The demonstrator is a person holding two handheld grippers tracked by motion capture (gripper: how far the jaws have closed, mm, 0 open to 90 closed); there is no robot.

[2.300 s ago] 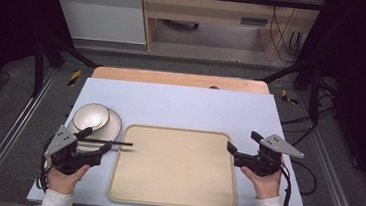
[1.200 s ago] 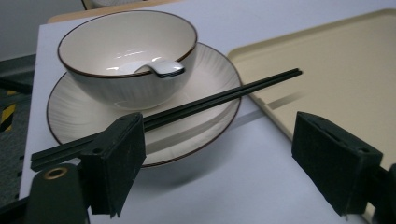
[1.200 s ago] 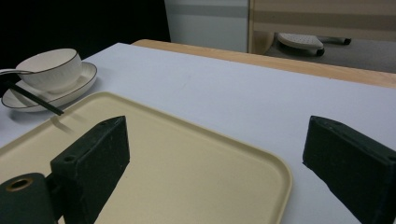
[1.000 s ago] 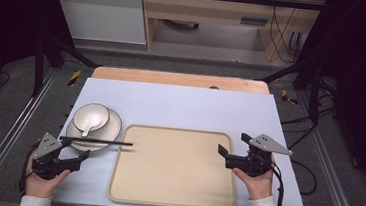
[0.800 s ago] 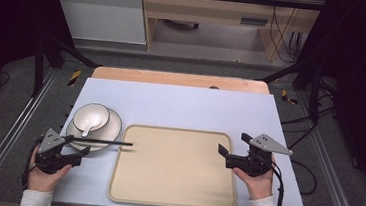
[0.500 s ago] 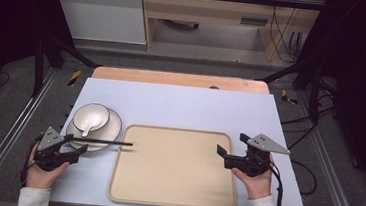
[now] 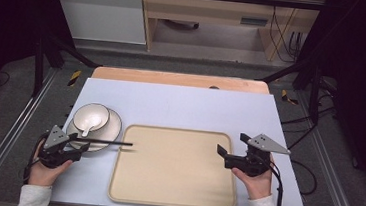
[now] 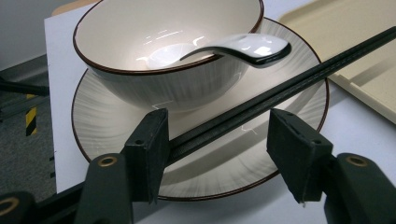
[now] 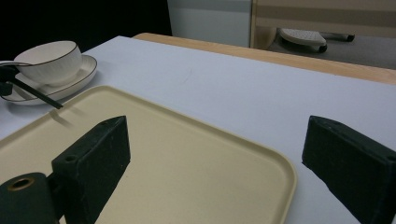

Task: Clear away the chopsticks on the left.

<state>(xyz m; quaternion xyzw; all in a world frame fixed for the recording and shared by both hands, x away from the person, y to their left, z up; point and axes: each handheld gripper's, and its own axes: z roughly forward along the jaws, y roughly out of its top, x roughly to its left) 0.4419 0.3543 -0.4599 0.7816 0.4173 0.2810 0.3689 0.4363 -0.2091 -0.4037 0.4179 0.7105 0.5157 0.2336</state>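
Observation:
A white bowl [image 7: 91, 115] with a dark rim sits on a matching plate [image 7: 111, 127] at the table's left, and a white spoon [image 8: 243, 46] lies in it with its handle over the rim. A pair of black chopsticks [image 7: 105, 142] rests across the plate, its tips jutting over the left rim of the beige tray [image 7: 174, 182]. My left gripper [image 7: 82, 146] is just left of the plate and open. In the left gripper view the chopsticks [image 8: 289, 77] run between the wide jaws of the left gripper [image 8: 219, 126], close to the left one. My right gripper [image 7: 222, 155], also seen as [image 9: 217, 126], is open over the tray's right edge with nothing in it.
The pale blue table top [image 7: 181, 103] has a wooden strip [image 7: 180, 79] along its far edge. Metal frame rails [image 7: 12, 133] run along both sides. In the right gripper view the bowl [image 9: 46, 60] and the chopsticks [image 9: 32, 93] show far off to the left.
The left gripper let go of the chopsticks, leaving them across the plate, and drew back to the left and toward the person. The right gripper only shifted slightly.

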